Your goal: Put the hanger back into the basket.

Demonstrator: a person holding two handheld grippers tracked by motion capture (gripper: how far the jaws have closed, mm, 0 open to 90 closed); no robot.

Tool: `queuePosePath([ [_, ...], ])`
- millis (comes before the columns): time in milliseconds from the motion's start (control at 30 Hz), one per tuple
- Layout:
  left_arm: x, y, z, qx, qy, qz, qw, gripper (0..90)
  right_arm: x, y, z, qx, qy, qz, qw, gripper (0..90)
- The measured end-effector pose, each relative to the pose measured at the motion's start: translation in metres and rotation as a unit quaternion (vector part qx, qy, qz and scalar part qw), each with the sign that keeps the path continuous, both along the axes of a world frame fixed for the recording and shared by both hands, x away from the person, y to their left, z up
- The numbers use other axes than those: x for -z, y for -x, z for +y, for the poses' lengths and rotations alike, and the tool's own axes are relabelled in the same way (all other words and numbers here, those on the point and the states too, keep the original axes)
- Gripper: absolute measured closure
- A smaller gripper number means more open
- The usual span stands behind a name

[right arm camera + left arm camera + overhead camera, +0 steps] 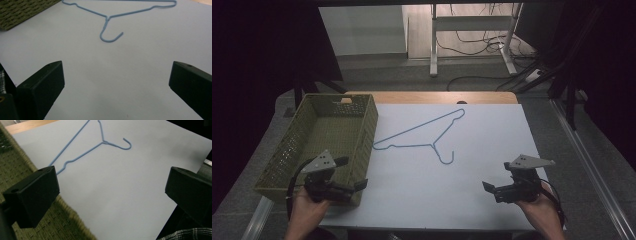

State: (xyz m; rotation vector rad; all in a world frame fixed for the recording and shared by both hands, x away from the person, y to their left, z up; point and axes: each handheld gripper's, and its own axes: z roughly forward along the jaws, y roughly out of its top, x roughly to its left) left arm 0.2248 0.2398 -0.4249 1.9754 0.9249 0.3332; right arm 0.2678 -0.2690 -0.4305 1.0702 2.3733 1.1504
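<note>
The wooden desk [492,97] shows as a bare strip along its far edge; a smooth white sheet [492,150] covers the rest. At the desk's left edge sits the olive-green woven plastic basket [289,150], a deep rectangular bin with perforated, lattice-like walls, nothing visible inside it. Its coarse weave shows close up in the left gripper view [15,165].

Just beside the basket's right wall, on the sheet toward the far edge, lies the thin light-blue wire clothes hanger [427,132], flat, its long bar running diagonally, one shoulder end near the basket and its open hook [447,159] curling toward the near edge. It shows again in the left gripper view [82,152] and the right gripper view [117,13], untouched and well apart from both tools.

The left gripper [360,185] hangs over the basket's near right corner, its black blocky jaws spread wide with nothing between them. The right gripper [488,187] sits near the sheet's near right corner, jaws likewise spread and empty, aimed toward the hook.

By my judgement the work is at its opening step: the approach, with the hanger probably bound for the basket. The next move calls for one gripper to travel forward to the wire, drop low and close on a rod that is slim, slick and flush with the sheet, so the jaws must straddle it squarely, perhaps at the neck by the hook, where the twisted wire gives more to bite.
</note>
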Motion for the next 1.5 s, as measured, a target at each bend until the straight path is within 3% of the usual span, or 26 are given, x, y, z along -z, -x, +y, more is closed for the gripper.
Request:
queuePosePath([
  [167,0.000,-0.003,-0.010,0.013,0.007,0.006,0.9999,0.0,-0.001,-0.003,0.005,-0.007,0.002,0.000,1.0000,0.0],
  [567,-0.001,-0.017,-0.049,0.042,-0.001,0.017,0.9989,0.0,-0.004,-0.017,0.017,-0.027,0.015,-0.005,0.9995,0.0],
  [967,0.013,-0.041,-0.085,0.061,-0.011,0.028,0.9977,0.0,0.000,-0.031,0.032,-0.035,0.022,0.002,0.9992,0.0],
  [1200,0.022,-0.052,-0.096,0.067,-0.016,0.035,0.9970,0.0,0.001,-0.040,0.041,-0.039,0.017,0.006,0.9991,0.8],
  [1500,0.036,-0.071,-0.108,0.069,-0.021,0.042,0.9965,0.0,0.005,-0.054,0.062,-0.048,0.029,0.024,0.9981,0.0],
])
